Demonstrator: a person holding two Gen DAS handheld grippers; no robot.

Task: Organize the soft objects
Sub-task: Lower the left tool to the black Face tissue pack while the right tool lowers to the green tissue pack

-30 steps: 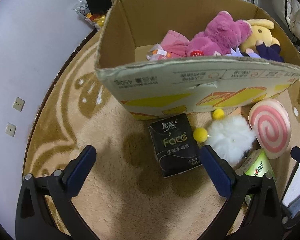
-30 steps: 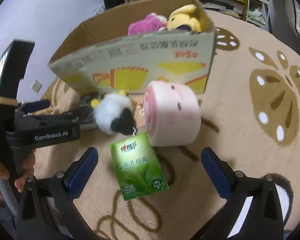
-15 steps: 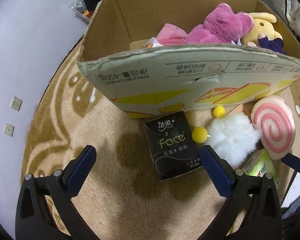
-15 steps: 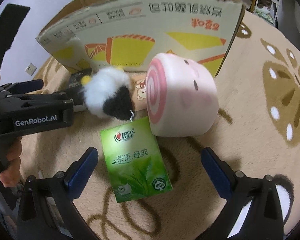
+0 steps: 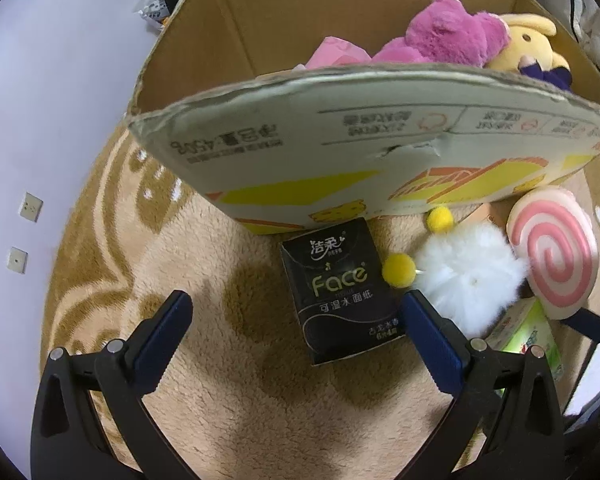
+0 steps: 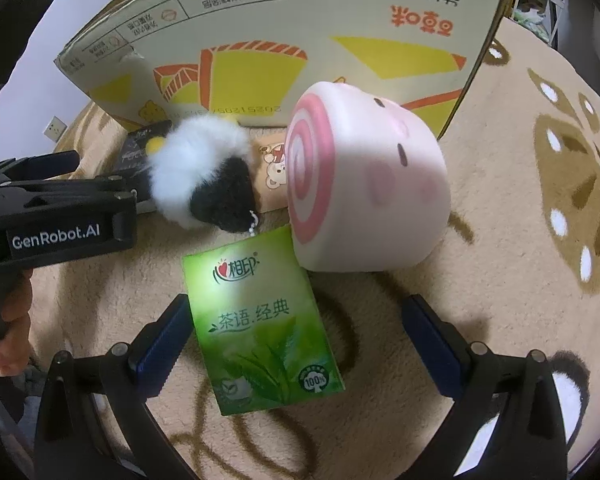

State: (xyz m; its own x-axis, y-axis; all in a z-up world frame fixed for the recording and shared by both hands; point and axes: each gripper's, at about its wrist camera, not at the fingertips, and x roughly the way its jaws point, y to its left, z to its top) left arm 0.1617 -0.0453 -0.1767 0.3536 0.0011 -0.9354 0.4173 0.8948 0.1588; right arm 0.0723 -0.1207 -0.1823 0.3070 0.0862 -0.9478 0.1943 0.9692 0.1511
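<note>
Left gripper (image 5: 296,308) gaping wide over the carpet (image 5: 112,240), nothing between the jaws yet, black tissue pack (image 5: 340,292) lying flat just ahead and toward the right finger. Reads "Face" in pale green on that pack, Chinese characters above and below. Risk here: closing from this offset, catching only the pack's right edge and skidding it across the pile, or pinching the yellow pompom (image 5: 398,270) that touches its corner. Behind it, cardboard box (image 5: 340,152), near flap leaning out over the pack, printed upside down with "450g" among Chinese text; could snag a rising finger on that flap. Inside the box already: pink plush (image 5: 452,36) and yellow plush (image 5: 528,46).

Over to the right wrist view. "GenRobot.AI" legible on the other tool's body at far left. Fluffy white-and-black toy (image 6: 204,176) next, bead chain trailing onto the green pack's top edge, so likely to get dragged along in a lift. Right gripper (image 6: 296,328) spread just as wide, empty, straddling the green tissue pack (image 6: 260,324); left finger just beside its left edge, right finger well apart. Reads "100%" in a round seal, Chinese brand lettering above tea leaves. Soft wrapper, so may buckle or slip under an uneven squeeze. Swirl roll cushion (image 6: 364,184) touching the pack's upper right corner, liable to roll if nudged.
</note>
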